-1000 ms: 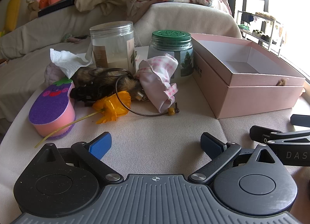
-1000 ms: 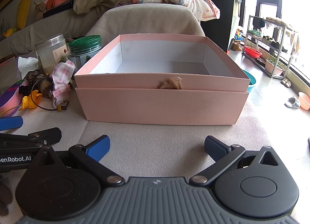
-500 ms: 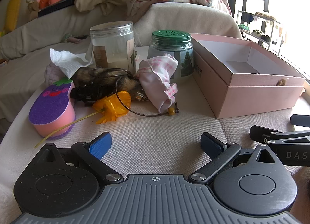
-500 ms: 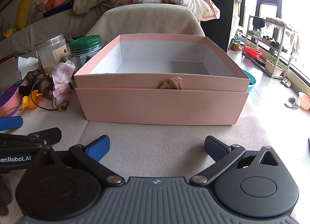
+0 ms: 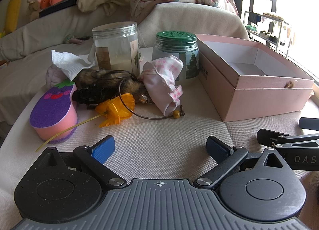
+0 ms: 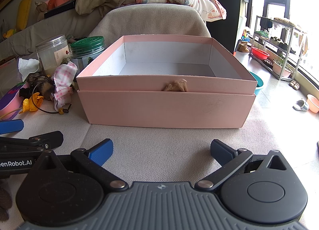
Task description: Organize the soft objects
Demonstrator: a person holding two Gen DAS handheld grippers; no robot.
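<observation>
Left wrist view alone shows the sponge (image 5: 52, 110) whole, beside the flower (image 5: 117, 108) and cloth (image 5: 163, 82); right wrist view shows the box (image 6: 165, 108) floor. Both grippers (image 5: 160, 147) (image 6: 161, 149) gape, holding nothing.

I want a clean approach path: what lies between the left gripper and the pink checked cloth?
In the left wrist view, only bare beige tablecloth separates the open left gripper from the pink checked cloth.
</observation>
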